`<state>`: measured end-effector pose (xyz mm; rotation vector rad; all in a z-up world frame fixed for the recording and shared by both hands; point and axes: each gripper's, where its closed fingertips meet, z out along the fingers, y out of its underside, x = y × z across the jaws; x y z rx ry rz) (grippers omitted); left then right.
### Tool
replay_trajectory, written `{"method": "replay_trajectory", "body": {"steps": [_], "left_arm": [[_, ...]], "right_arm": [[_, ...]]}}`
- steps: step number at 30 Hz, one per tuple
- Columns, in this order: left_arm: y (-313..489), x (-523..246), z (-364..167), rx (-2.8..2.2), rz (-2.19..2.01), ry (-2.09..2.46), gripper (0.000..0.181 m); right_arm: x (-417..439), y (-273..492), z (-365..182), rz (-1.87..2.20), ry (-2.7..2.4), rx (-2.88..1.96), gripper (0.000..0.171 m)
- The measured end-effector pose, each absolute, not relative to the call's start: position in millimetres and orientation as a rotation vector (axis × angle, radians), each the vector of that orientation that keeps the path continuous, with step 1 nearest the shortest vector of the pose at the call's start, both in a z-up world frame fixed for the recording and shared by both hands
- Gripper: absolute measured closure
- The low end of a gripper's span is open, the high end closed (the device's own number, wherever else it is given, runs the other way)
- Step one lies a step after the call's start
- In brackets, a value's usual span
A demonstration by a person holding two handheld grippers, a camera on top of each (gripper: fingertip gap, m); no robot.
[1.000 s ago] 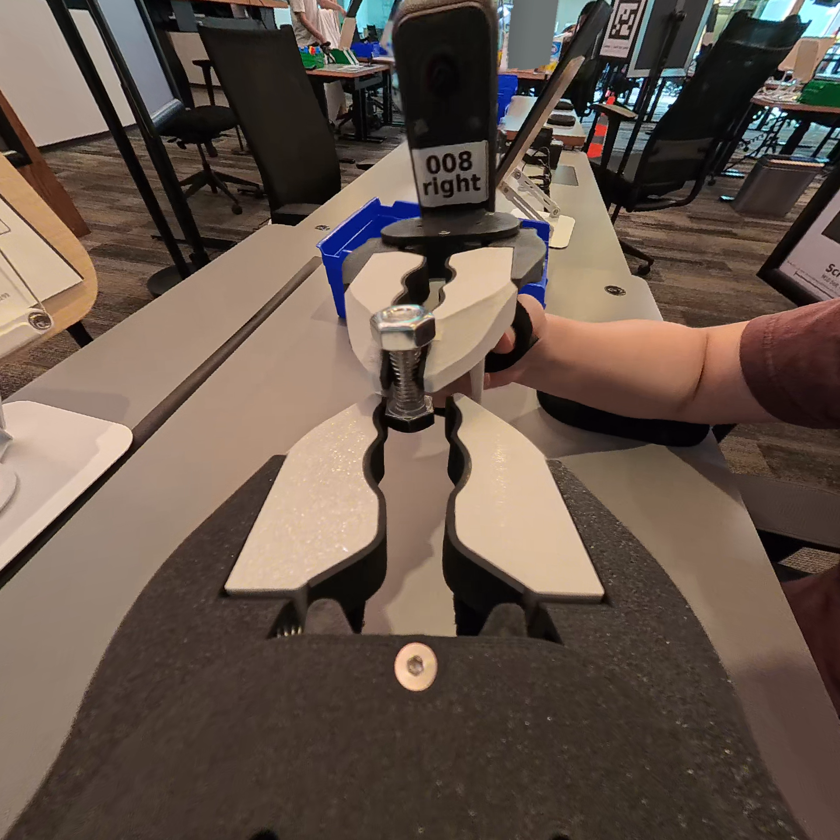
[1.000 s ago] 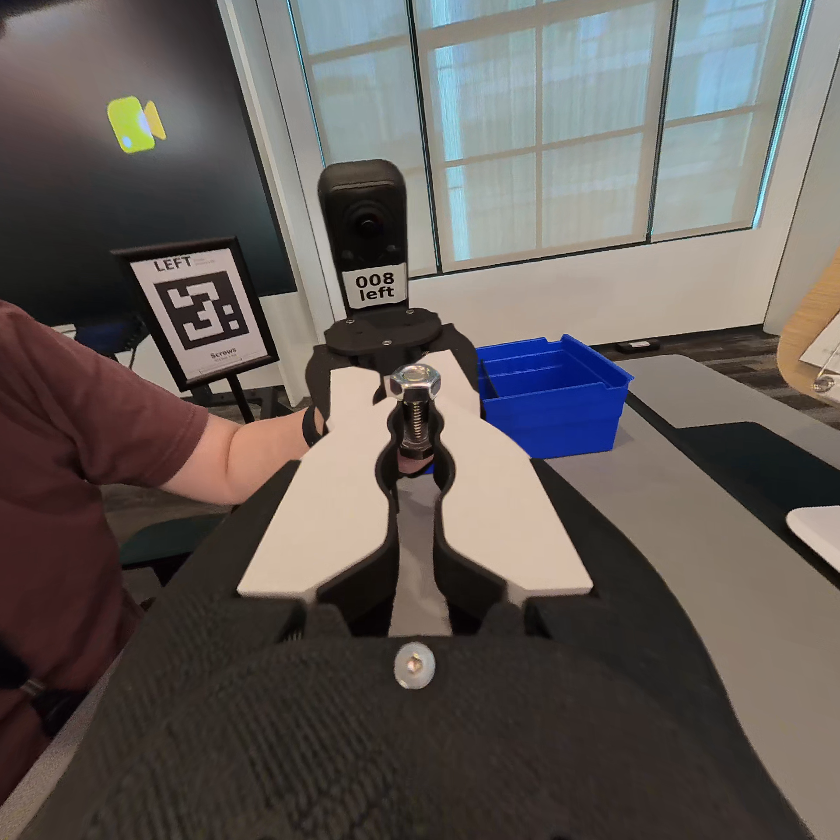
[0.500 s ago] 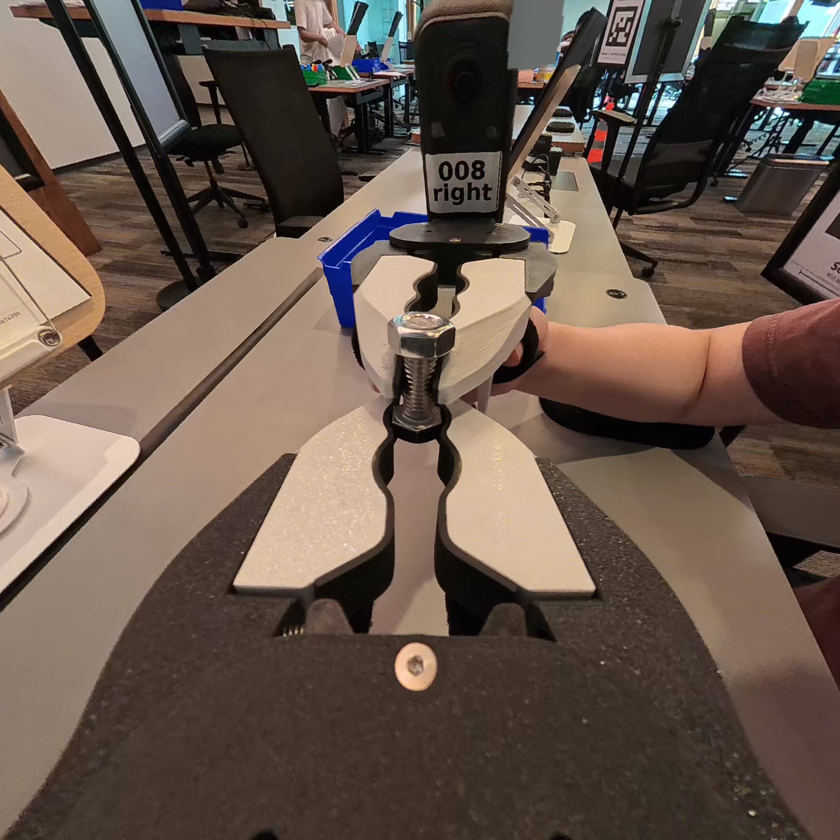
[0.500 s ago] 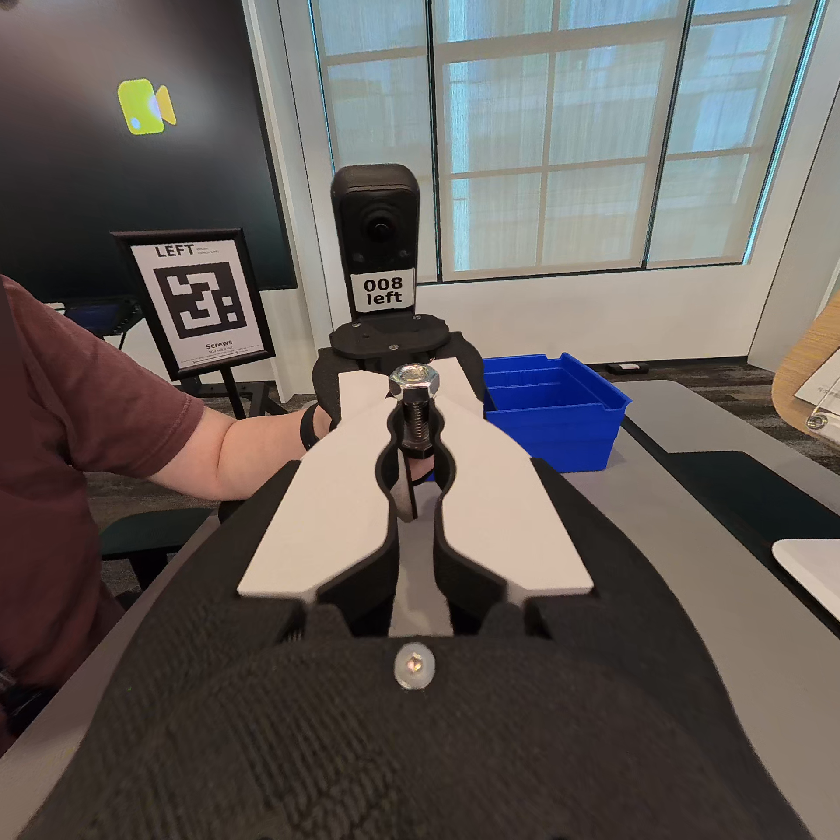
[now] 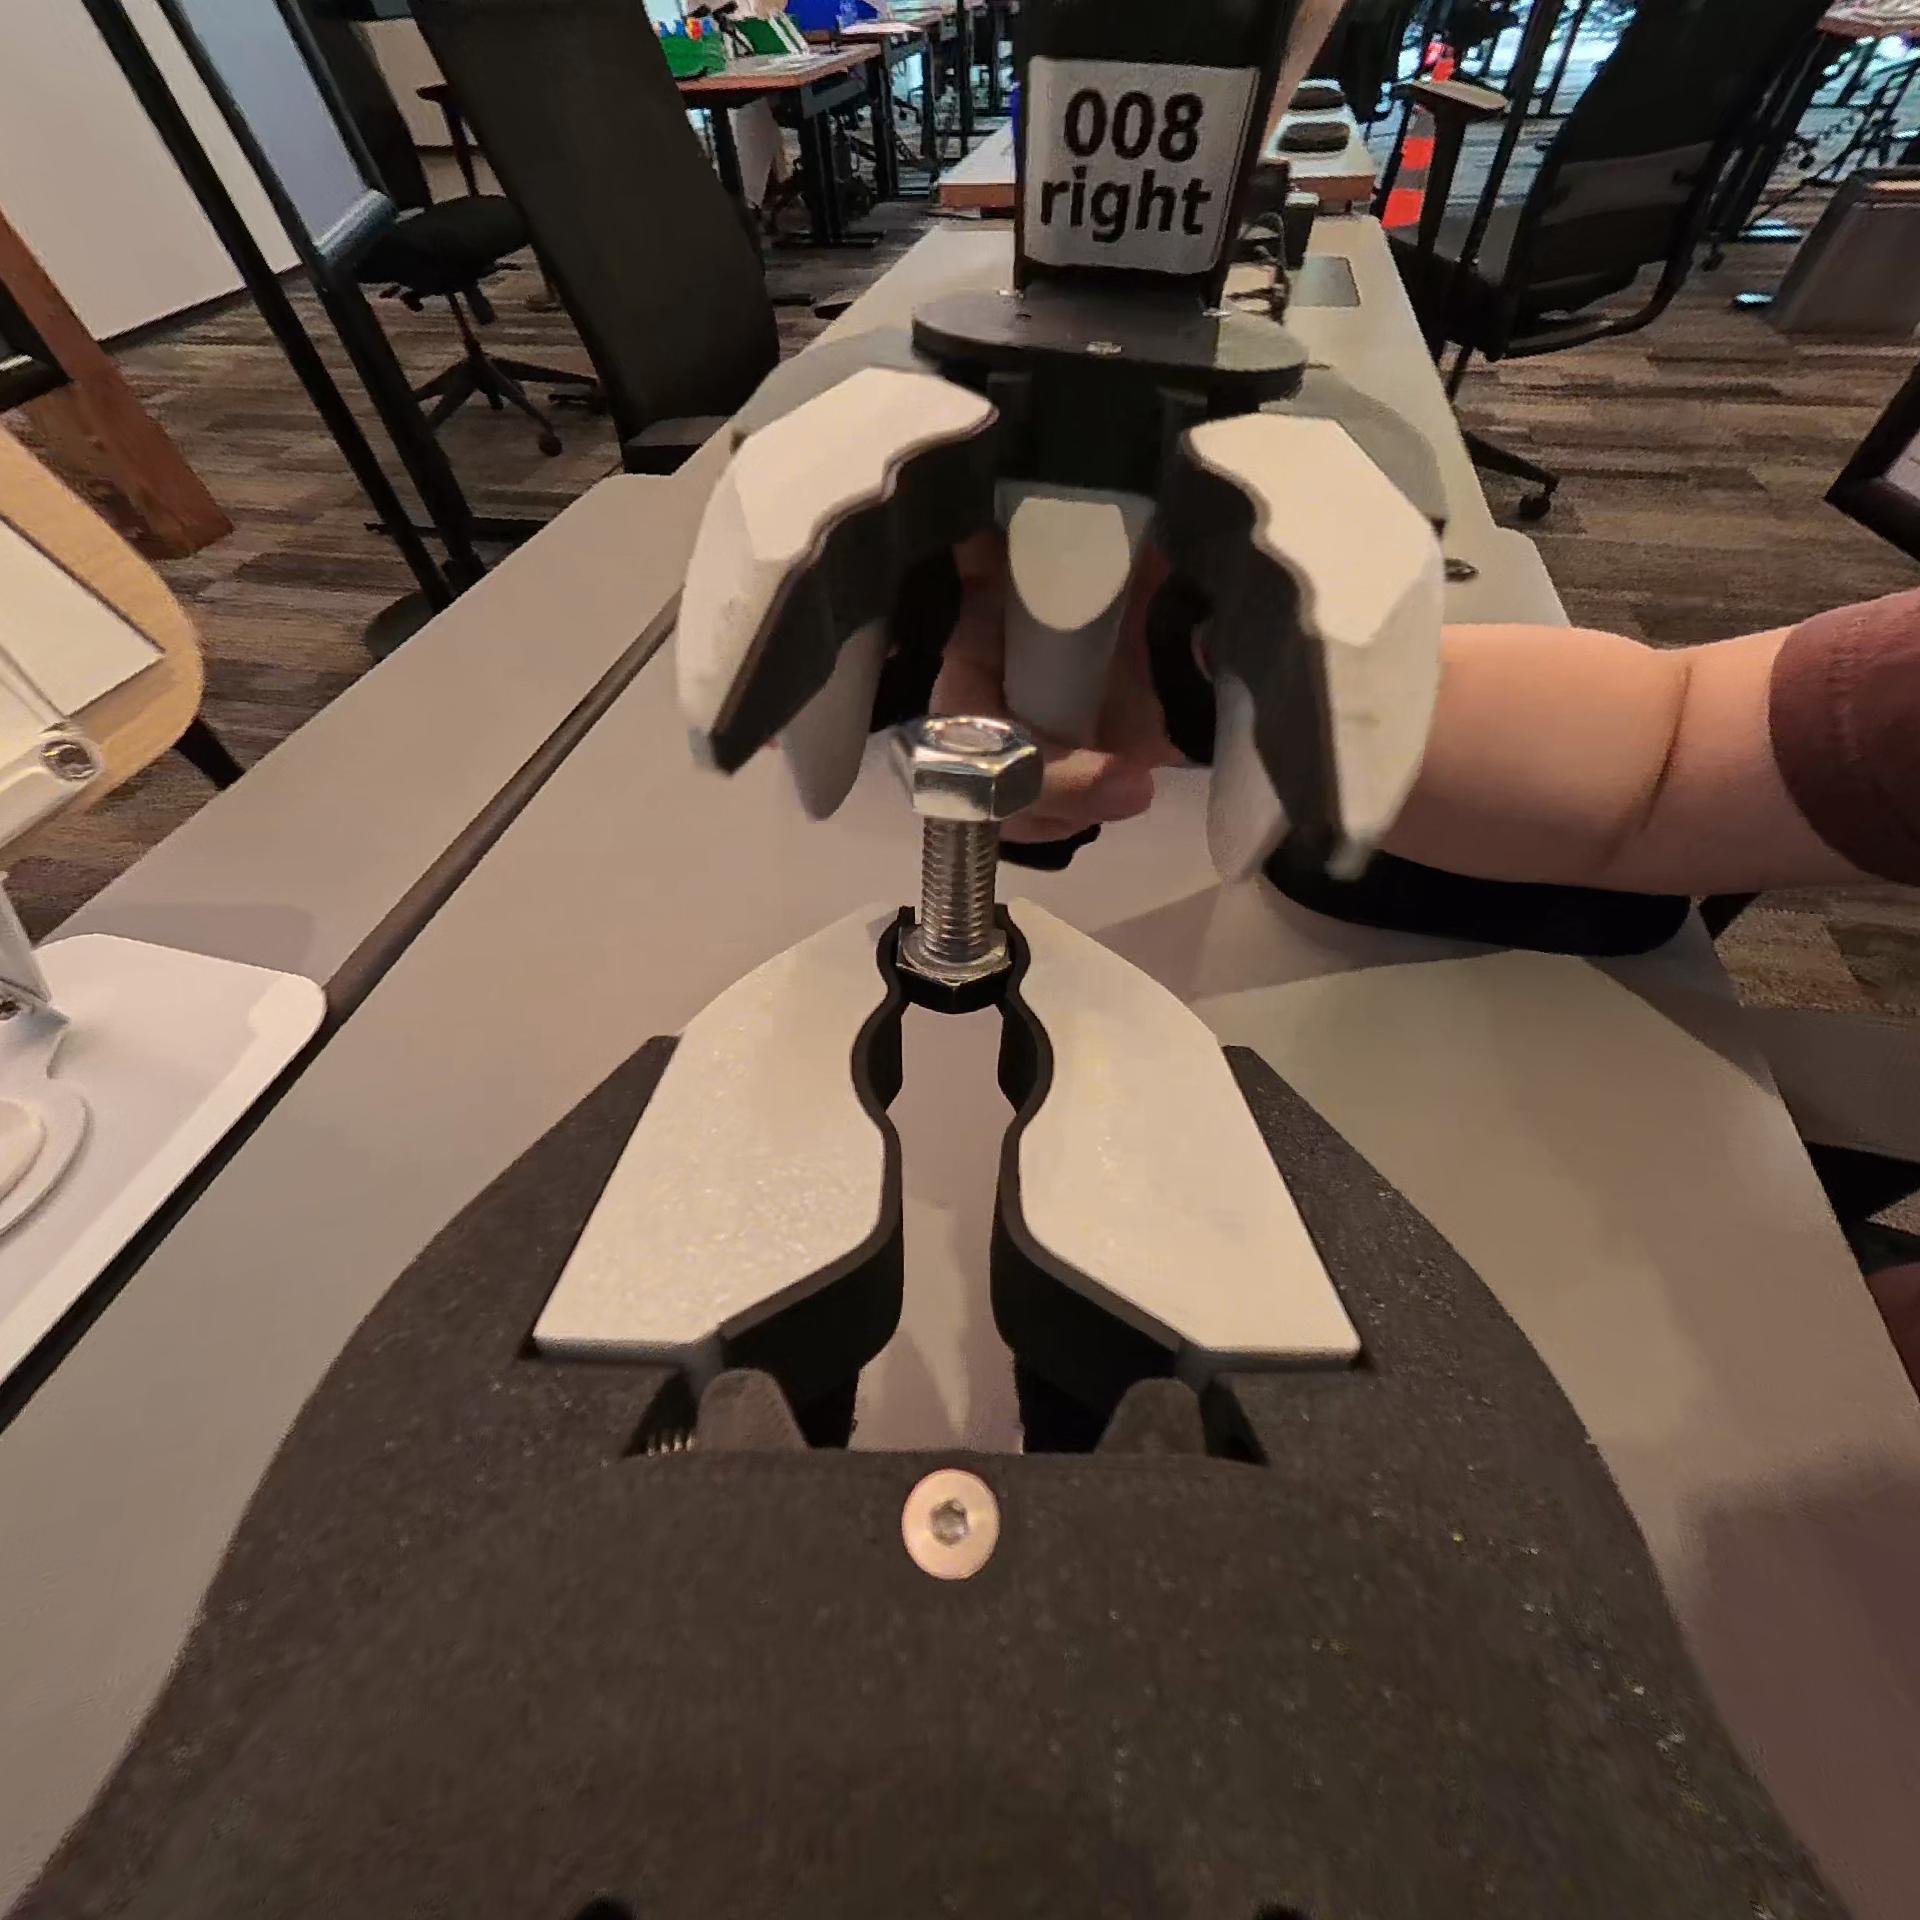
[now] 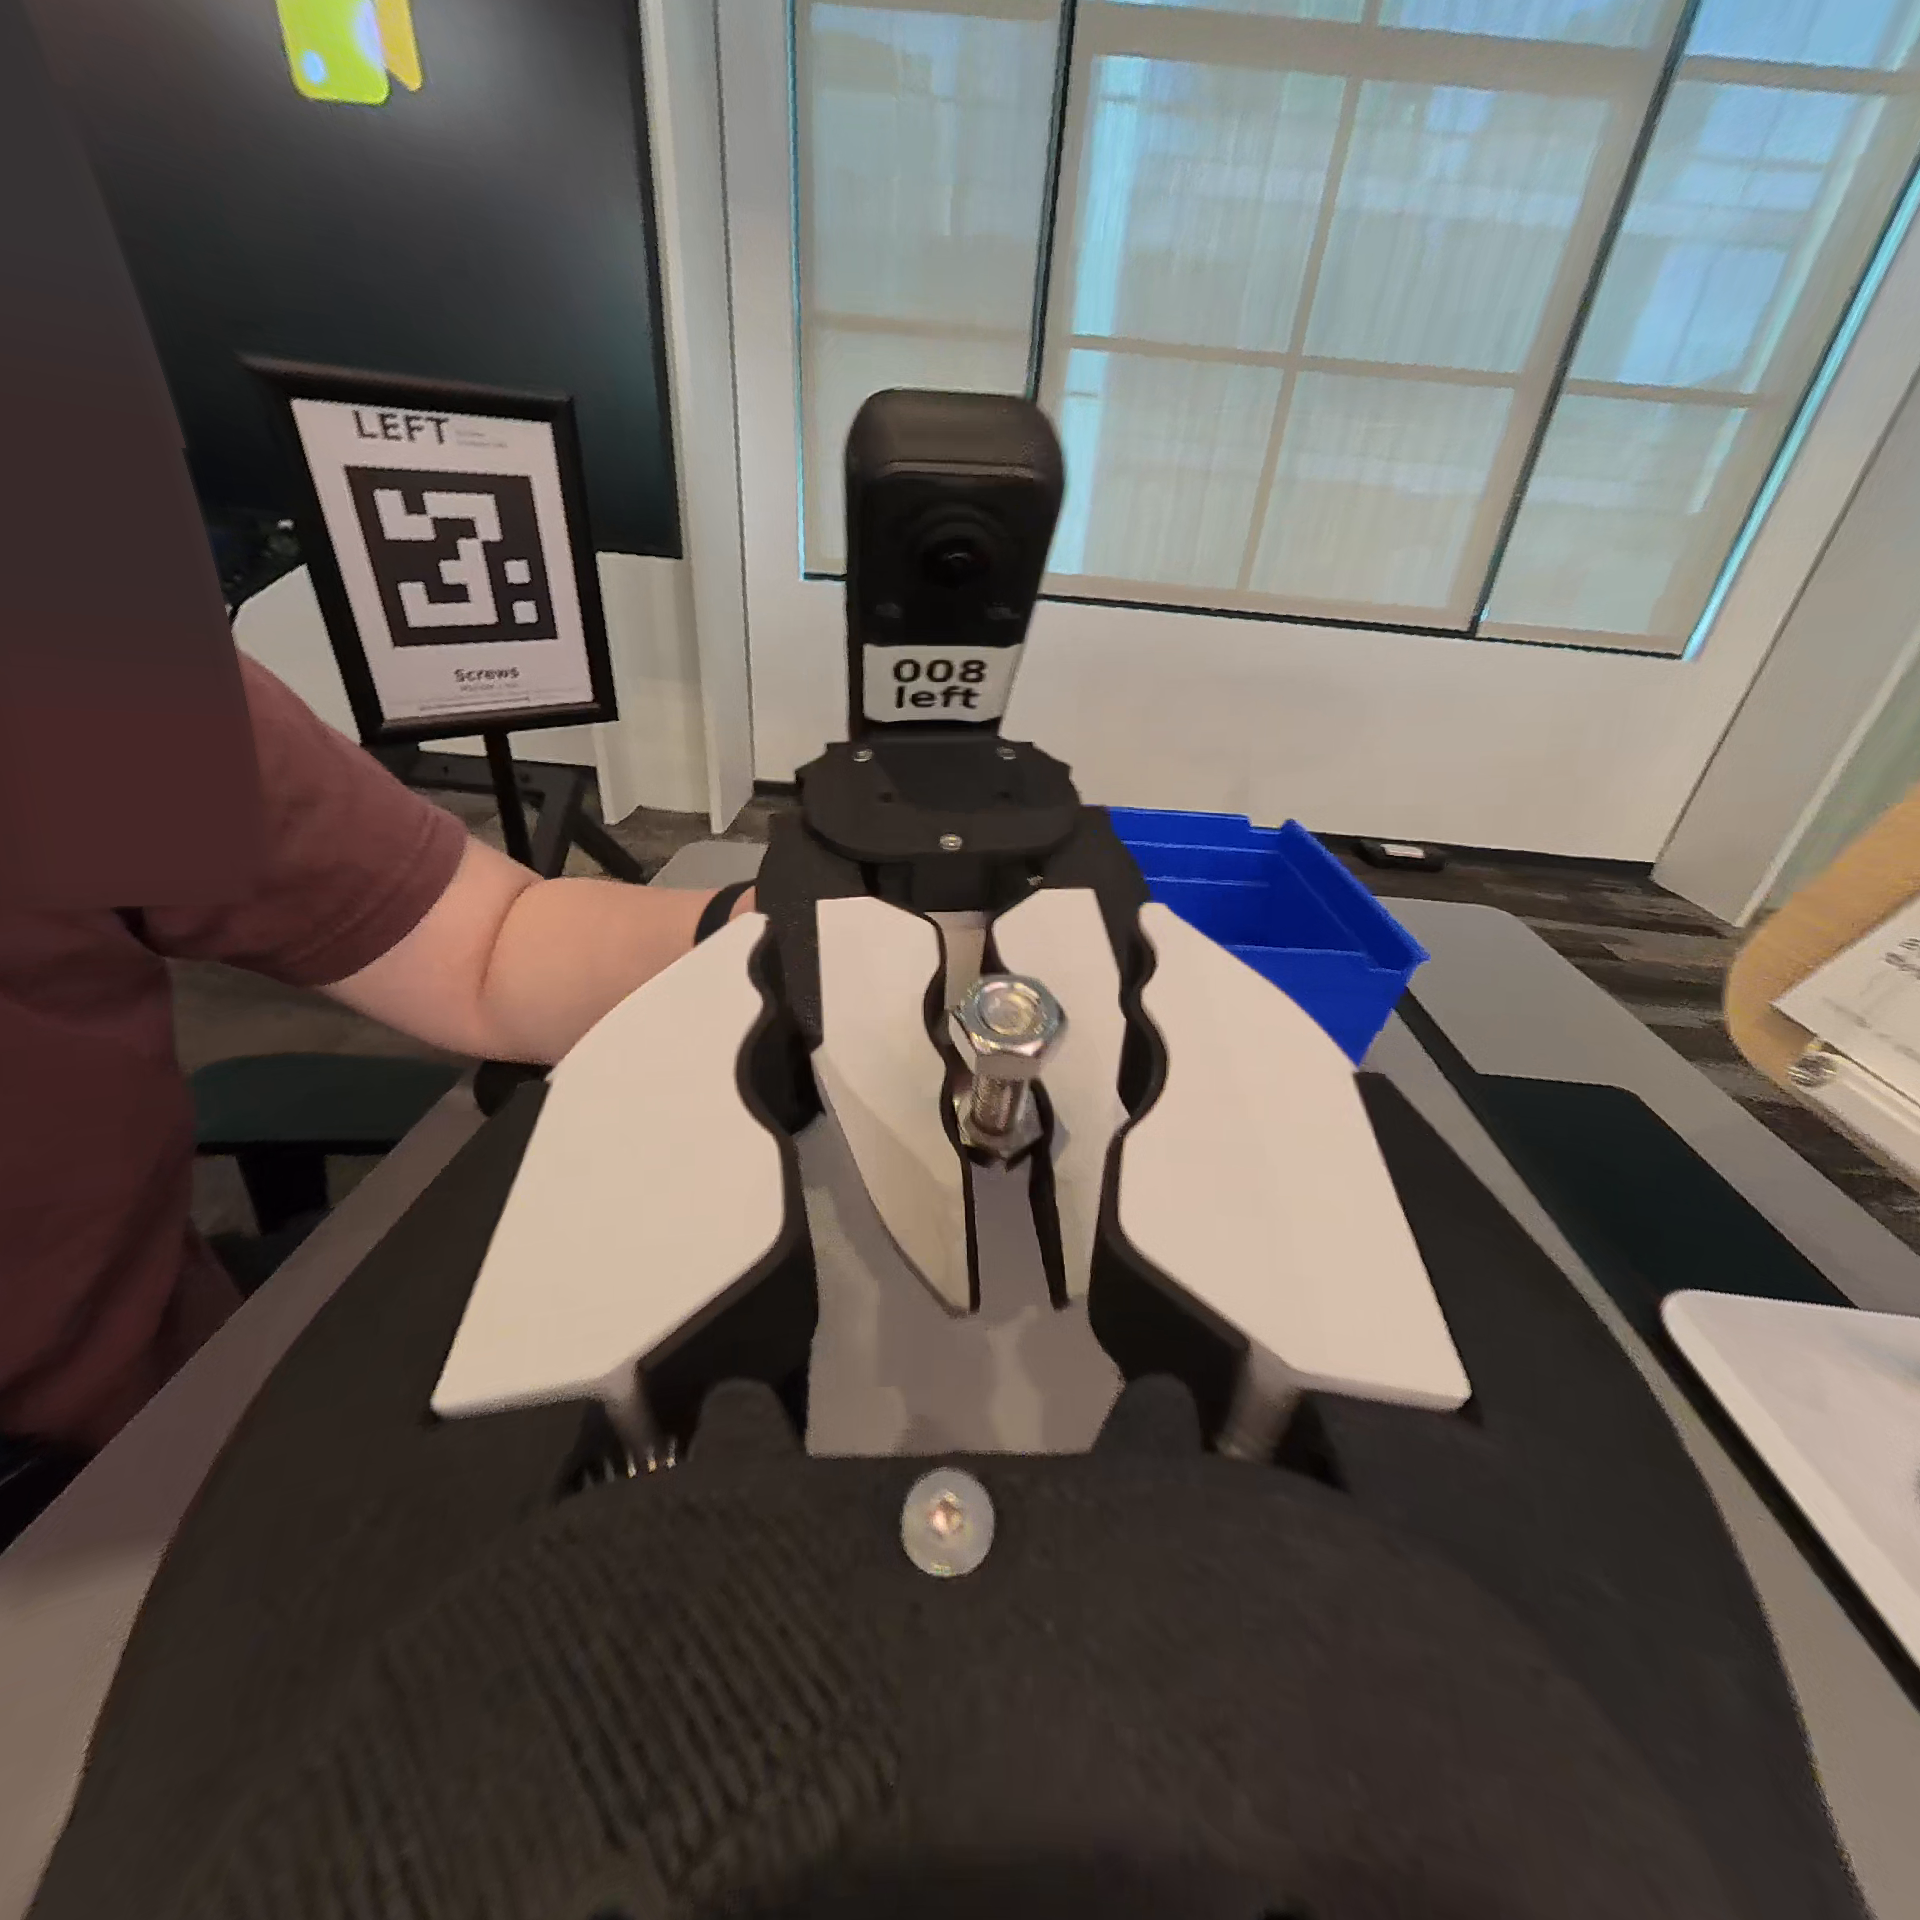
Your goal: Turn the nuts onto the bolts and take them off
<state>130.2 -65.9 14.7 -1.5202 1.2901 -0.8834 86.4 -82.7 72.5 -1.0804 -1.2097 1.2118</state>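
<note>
Left claw is closed on the hex nut at the foot of the bolt, gripped in the scalloped notch near the fingertips. The bolt is held upright, its hex head uppermost and its bare thread exposed between nut and head; presumably the nut is pinned so the bolt can be turned against it.

Right claw is spread wide, gripping nothing. In the right wrist view its two fingers are seen on either side of the left claw's tips, clear of the bolt. In the left wrist view the head sits below and between those open fingers, untouched. Judged a re-grip between turns; direction of threading cannot be told.

The whole assembly is held above the grey table, and nothing is seen beneath it. Room for rotation is judged limited mainly by the two claws crowding each other.

Farther off, a blue bin stands on the table behind the left claw, apart from the work. Beyond it, a framed marker sign is noted.
</note>
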Motion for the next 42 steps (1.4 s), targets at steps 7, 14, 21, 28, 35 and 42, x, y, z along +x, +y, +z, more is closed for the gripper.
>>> {"method": "replay_trajectory", "body": {"steps": [7, 14, 21, 28, 35, 42], "left_arm": [[-68.3, 130.6, 25.0, -1.487, -0.966, 1.240, 0.168], [-56.2, 116.2, 36.3, -1.491, -0.983, 1.151, 0.168], [-66.0, 130.9, 29.5, -1.483, -0.965, 1.197, 0.168], [-47.2, 107.7, 43.3, -1.502, -1.023, 1.067, 0.168], [-61.6, 126.0, 28.0, -1.510, -0.949, 1.194, 0.168], [-63.7, 126.7, 22.7, -1.532, -0.900, 1.239, 0.168]], "right_arm": [[79.4, -95.0, 68.3, 1.183, -1.287, -1.069, 0.096], [90.1, -78.1, 77.5, 1.155, -1.175, -1.065, 0.095], [67.3, -97.5, 72.0, 1.188, -1.220, -1.042, 0.080], [87.7, -82.5, 79.3, 1.189, -1.167, -1.047, 0.096], [77.3, -82.9, 78.5, 1.104, -1.161, -1.051, 0.099], [87.4, -67.9, 69.5, 1.003, -1.200, -1.142, 0.133]]}}
